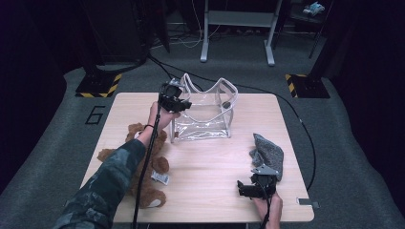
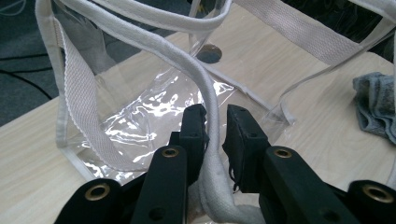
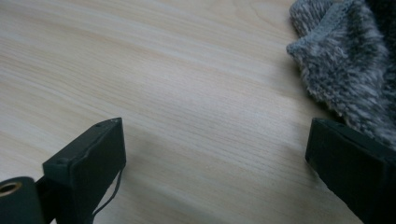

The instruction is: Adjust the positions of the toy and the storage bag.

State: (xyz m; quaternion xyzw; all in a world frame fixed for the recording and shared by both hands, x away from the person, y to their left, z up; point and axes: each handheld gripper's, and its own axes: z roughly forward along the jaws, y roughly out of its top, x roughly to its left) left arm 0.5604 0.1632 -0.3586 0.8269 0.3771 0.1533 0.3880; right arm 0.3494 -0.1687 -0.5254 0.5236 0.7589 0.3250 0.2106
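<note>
**Left gripper pinching the clear bag's rim**

From the high view I see a pale wooden table [image 1: 210, 162] on grey carpet. At its far middle stands a clear plastic bag [image 1: 205, 119] with white fabric edging and straps, its mouth open upward. My left gripper [image 1: 173, 101] is at the bag's left upper corner. In the left gripper view, the two black jaws are drawn close together on the white piped rim [image 2: 205, 100], which runs up between the pads [image 2: 194, 126]; the rim is pinched there. Through the clear wall I see a dark round spot [image 2: 208, 53] against the far side of the bag.

A brown teddy bear [image 1: 150, 164] lies on the table's left side, under my left forearm [image 1: 107, 183], with a small white tag [image 1: 160, 178] on it; any print on it is too small to read.

My right gripper [image 1: 255, 187] rests low near the table's near right edge, jaws spread wide with bare wood between them. A grey knitted cloth [image 1: 268, 151] lies just beyond it, close to one jaw.

On the carpet left of the table, a dark marking reads "6" [image 1: 96, 115].
</note>
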